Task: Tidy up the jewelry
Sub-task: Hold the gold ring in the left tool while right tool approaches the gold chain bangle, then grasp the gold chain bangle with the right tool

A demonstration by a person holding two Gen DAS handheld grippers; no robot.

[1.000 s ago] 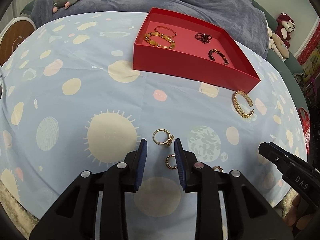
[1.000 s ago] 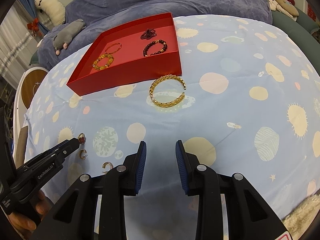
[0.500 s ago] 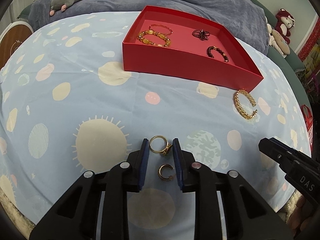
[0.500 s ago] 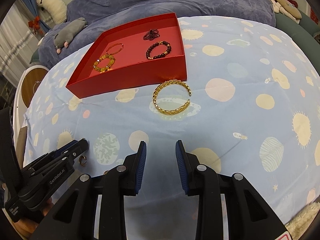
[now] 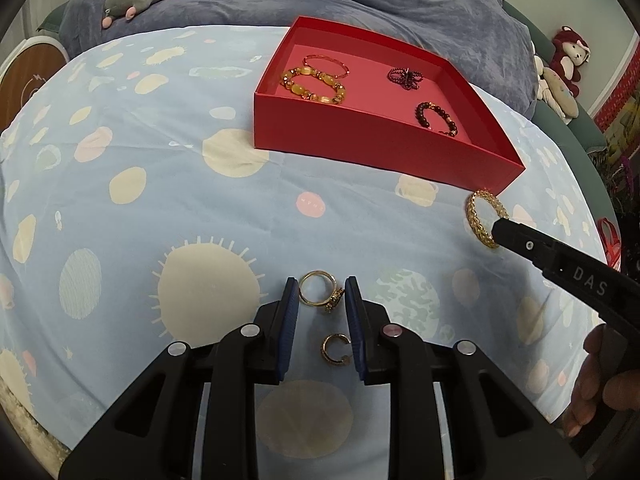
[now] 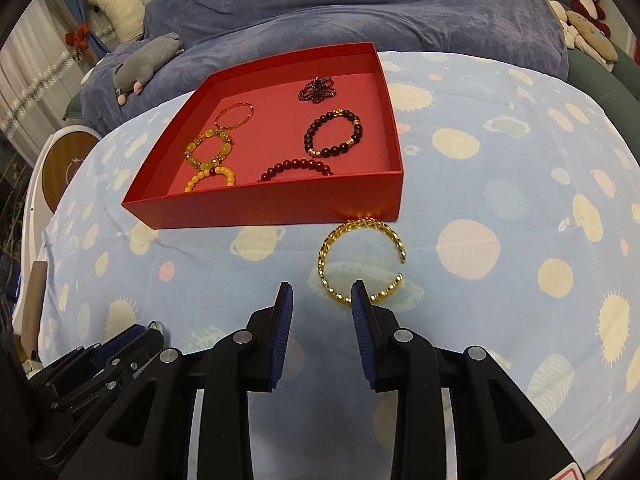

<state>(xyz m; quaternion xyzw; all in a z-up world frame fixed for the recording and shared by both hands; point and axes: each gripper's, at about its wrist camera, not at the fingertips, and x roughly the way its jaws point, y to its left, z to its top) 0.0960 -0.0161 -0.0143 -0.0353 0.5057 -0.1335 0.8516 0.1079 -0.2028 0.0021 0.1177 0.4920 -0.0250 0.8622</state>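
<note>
We read "DAS" in pale letters on the black right gripper point(image 5: 497, 231) arm, at the frame's right edge.

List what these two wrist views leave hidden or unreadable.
- Left wrist view: the red cardboard tray has a near wall that hides part of the dark beaded bracelet.
- Left wrist view: the right gripper's black finger covers part of the gold woven open cuff bangle.
- Right wrist view: the rings under the left gripper are hidden.

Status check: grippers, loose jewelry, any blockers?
Left gripper straddles gold ring, no grip. Right gripper open near gold cuff. No blockers.
</note>
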